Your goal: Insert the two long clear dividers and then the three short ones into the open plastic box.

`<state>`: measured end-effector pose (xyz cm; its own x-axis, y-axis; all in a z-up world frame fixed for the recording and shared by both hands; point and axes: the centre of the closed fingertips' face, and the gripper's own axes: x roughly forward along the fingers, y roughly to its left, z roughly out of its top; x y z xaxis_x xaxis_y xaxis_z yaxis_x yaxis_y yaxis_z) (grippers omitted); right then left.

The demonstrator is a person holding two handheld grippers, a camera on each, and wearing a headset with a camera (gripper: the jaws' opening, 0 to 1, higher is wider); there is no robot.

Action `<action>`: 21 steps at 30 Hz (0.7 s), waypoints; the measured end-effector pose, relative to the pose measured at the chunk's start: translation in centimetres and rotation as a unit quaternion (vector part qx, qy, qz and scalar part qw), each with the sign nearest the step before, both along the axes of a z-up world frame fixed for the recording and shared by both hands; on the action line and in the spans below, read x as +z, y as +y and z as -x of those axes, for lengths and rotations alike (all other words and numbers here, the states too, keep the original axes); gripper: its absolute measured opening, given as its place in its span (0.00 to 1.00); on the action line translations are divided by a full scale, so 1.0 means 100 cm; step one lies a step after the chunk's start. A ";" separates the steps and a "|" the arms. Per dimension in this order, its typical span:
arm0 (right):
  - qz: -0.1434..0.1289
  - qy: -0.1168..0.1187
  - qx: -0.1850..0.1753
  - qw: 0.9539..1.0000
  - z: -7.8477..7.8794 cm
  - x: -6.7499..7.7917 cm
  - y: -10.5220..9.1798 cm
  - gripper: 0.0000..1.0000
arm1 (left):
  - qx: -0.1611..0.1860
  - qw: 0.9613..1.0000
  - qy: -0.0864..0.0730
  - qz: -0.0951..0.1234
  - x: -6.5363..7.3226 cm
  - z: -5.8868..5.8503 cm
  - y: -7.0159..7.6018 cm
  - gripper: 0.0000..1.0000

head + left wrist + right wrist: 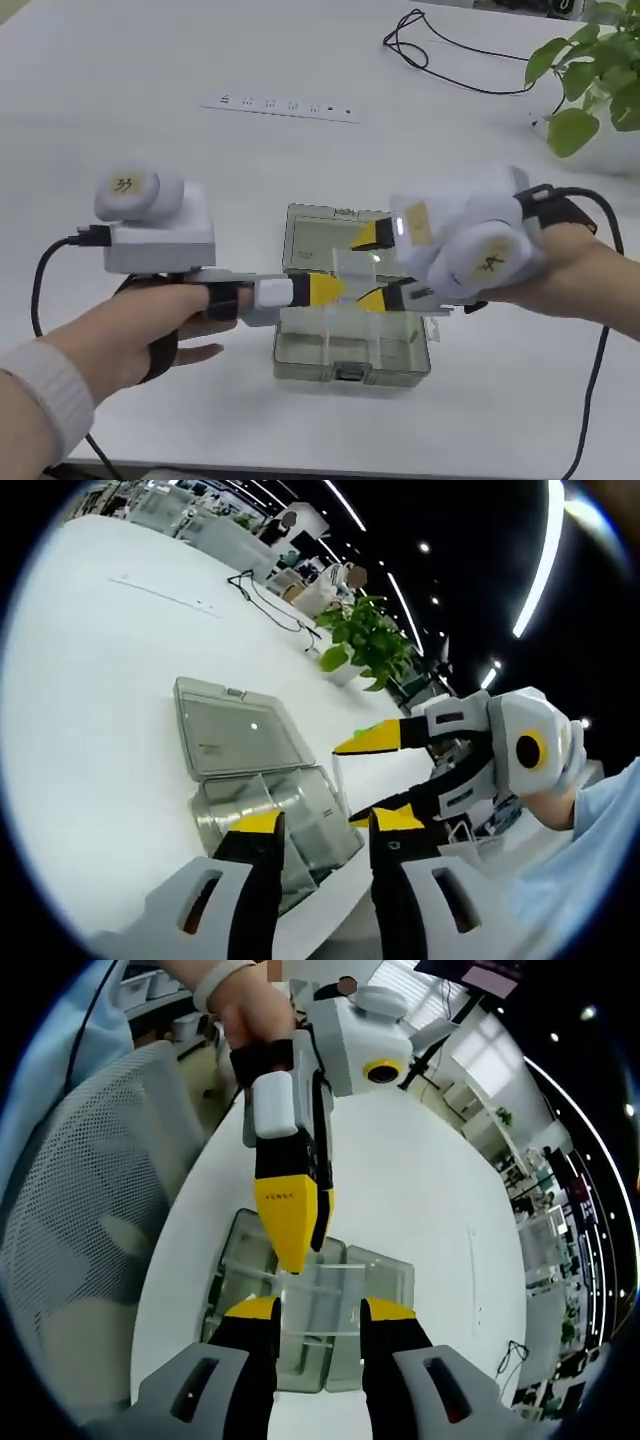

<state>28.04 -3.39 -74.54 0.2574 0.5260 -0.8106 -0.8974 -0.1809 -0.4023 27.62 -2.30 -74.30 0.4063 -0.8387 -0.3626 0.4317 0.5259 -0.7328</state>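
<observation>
The open clear plastic box [350, 362] [250, 800] [235, 1260] sits near the table's front edge, its lid [315, 235] laid flat behind it. Clear dividers stand inside it. My right gripper [370, 267] [320, 1310] comes in from the right and is shut on a clear divider [352, 268] [320, 1290], holding it upright just above the box. My left gripper [328, 290] [328, 822] reaches in from the left, its yellow tips at the divider's edge. Its jaws stand apart, and nothing shows between them. The right gripper [378, 772] also appears in the left gripper view.
A white power strip [280, 105] lies farther back on the white table. A black cable [440, 60] loops at the back right beside a green plant [590, 70]. A mesh chair [90, 1190] stands beyond the table's edge.
</observation>
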 end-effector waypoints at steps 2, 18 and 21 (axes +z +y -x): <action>0.004 -0.004 0.006 1.000 0.002 0.000 0.004 0.32 | 0.007 1.000 0.008 0.008 0.000 -0.001 0.001 0.24; 0.006 -0.016 0.017 1.000 0.008 0.000 0.017 0.32 | 0.032 0.997 0.046 0.056 0.003 0.000 0.001 0.00; 0.005 -0.016 0.017 1.000 0.009 0.001 0.017 0.32 | 0.031 0.996 0.055 0.066 0.004 0.002 0.000 0.00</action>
